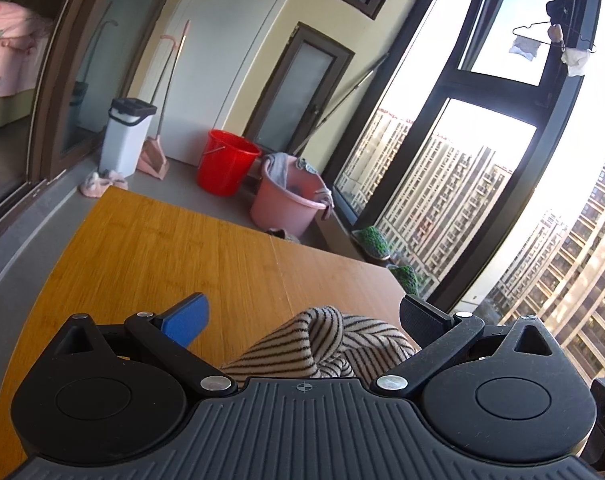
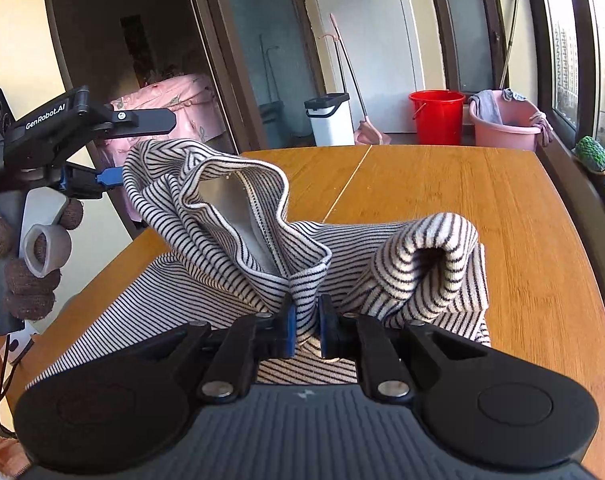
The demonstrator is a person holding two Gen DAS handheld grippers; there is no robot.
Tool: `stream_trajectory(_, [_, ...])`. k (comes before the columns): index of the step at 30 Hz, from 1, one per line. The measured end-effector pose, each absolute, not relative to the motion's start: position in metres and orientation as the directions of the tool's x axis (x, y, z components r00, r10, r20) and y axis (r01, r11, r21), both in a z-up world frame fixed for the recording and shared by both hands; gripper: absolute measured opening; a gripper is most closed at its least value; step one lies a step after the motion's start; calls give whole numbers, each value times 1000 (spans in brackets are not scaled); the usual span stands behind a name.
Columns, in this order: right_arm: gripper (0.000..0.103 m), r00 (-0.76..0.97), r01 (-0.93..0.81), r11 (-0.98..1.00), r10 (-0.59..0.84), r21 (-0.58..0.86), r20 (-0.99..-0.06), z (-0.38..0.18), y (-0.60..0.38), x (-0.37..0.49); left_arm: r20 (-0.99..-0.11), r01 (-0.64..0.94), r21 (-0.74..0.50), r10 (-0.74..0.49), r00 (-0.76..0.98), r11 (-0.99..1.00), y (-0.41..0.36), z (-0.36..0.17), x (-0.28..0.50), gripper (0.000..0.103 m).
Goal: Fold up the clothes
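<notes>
A black-and-white striped garment [image 2: 230, 240] lies bunched on the wooden table [image 2: 482, 200]. My right gripper [image 2: 305, 320] is shut on a fold of it at the near edge, and the cloth rises in loops past the fingers. My left gripper [image 1: 302, 316] is open, jaws wide apart, with a hump of the striped garment [image 1: 326, 344] between and just below them. In the right wrist view the left gripper [image 2: 114, 152] is at the far left, level with the garment's raised upper edge; whether it touches the cloth I cannot tell.
A red bucket [image 1: 226, 168], a pink basin [image 1: 290, 200] with cloths and a white bin [image 1: 126, 136] stand on the floor beyond the table's far end. Tall windows [image 1: 482, 184] run along the right. Bare tabletop [image 1: 174, 248] stretches ahead.
</notes>
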State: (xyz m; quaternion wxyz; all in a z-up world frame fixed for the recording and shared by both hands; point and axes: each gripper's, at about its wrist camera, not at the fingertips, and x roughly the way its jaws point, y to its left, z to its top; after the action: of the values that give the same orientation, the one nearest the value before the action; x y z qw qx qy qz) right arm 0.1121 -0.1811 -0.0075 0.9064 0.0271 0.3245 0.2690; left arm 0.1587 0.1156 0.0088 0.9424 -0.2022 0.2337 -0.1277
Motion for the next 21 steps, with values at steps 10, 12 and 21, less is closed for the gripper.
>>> stream_trajectory(10, [11,648,-459,871,463,176,-605,-2,-162,113,-404,163,-420,-345,848,893,137,-8,138,64])
stream_trajectory(12, [11,645,-451,873,461,183,-610,-3,-164,112,-404,168,-413,-346,847,895,142,-13,131,64])
stream_trajectory(21, [11,638,-437,877,458,198,-619,-8,-163,106,-444,108,-486,-351,825,867,169,-39,115,66])
